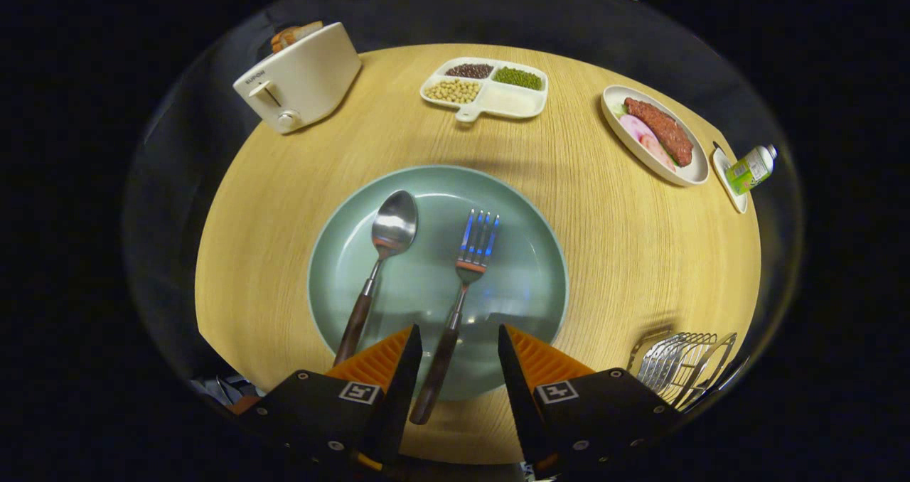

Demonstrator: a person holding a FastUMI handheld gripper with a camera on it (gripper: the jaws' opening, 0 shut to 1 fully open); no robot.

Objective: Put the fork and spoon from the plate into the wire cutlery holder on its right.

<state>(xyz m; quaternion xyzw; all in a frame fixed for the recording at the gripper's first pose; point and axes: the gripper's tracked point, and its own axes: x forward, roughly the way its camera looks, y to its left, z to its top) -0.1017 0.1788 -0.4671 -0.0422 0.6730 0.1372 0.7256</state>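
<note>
Now the gripper [455, 354] is hovering spread, the fork [462, 290] handle lying between its fingers on the plate [526, 254], spoon [377, 269] just left, wire holder [682, 365] sitting right on the tabletop [625, 254].

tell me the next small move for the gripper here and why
Probably ease down and close on the fork. The gripper is open, its handle lies between the fingers, nearer one, so centre slightly first. The spoon lies beside it on the plate; the wire cutlery holder waits to the right.
</note>
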